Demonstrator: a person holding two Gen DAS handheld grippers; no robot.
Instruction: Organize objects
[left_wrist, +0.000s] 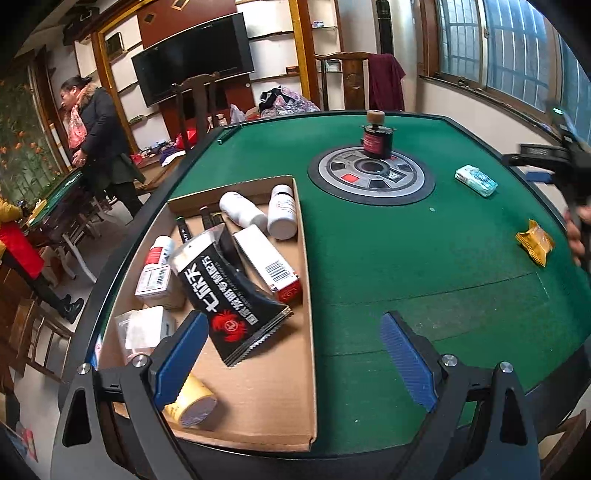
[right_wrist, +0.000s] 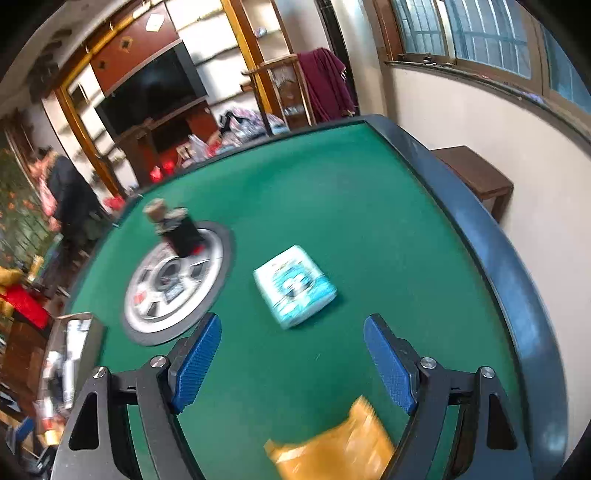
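A shallow cardboard tray lies on the left of the green table. It holds white bottles, small boxes, a black pouch and a yellow tube. My left gripper is open and empty above the tray's near right edge. My right gripper is open and empty above the felt, between a teal tissue pack ahead and a yellow packet beneath it. Both also show in the left wrist view: the tissue pack and the yellow packet. A dark bottle with a cork stands on the centre disc.
A round grey control disc sits in the table's centre. The table has a raised dark rim. A wooden stool stands by the wall on the right. Chairs and a person are beyond the far edge.
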